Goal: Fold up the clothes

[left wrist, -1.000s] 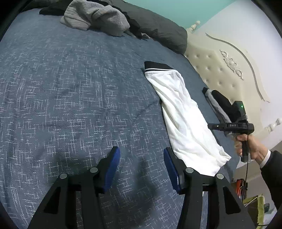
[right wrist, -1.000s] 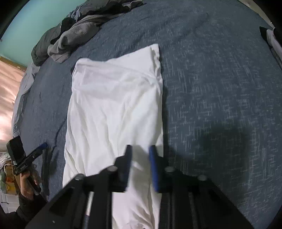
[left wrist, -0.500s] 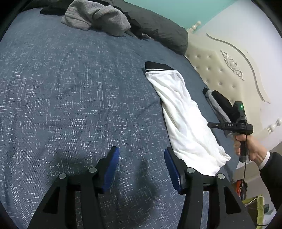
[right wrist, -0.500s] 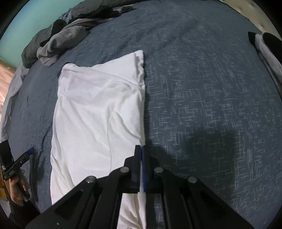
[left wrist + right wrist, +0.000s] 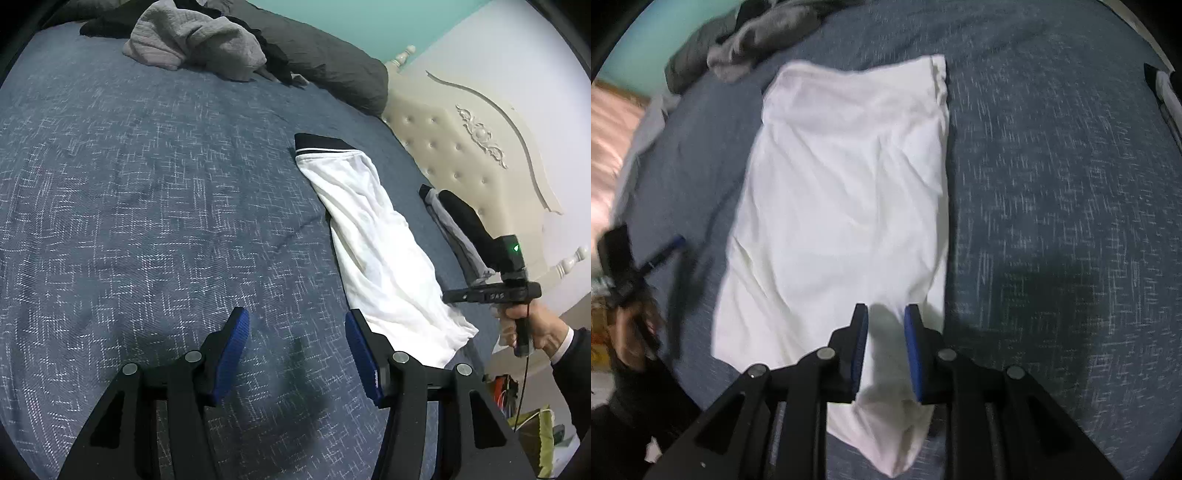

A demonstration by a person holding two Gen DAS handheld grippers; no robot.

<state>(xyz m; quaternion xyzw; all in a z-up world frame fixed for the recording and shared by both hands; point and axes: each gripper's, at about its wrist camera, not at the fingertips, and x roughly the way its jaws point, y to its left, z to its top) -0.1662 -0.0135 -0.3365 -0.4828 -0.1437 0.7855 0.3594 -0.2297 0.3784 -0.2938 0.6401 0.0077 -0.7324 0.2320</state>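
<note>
White cotton garment with a black striped collar (image 5: 842,206) is lying as a long narrow strip on the blue woven bedspread (image 5: 147,206), its sides apparently already turned in, so I am judging that I am partway through folding it, with the lengthwise halving still to come, though I cannot settle that from this moment alone. I am holding the right gripper (image 5: 885,332) over the near end of the strip, its blue-padded fingers a little apart and closing on nothing, with cloth showing between and just beyond them. I am keeping the left gripper (image 5: 295,347) over bare bedspread, its fingers wide apart and empty, the strip lying beyond its right finger. The next move, as I am reading it, calls for both pairs of fingers to pinch the near corners and carry them toward the collar end without dragging the layers askew. I am counting one white garment, one crumpled grey heap of clothes (image 5: 195,40) far ahead of the left fingers, one small dark-and-grey folded stack (image 5: 458,229) by the cream tufted headboard (image 5: 454,147), and two grippers.
</note>
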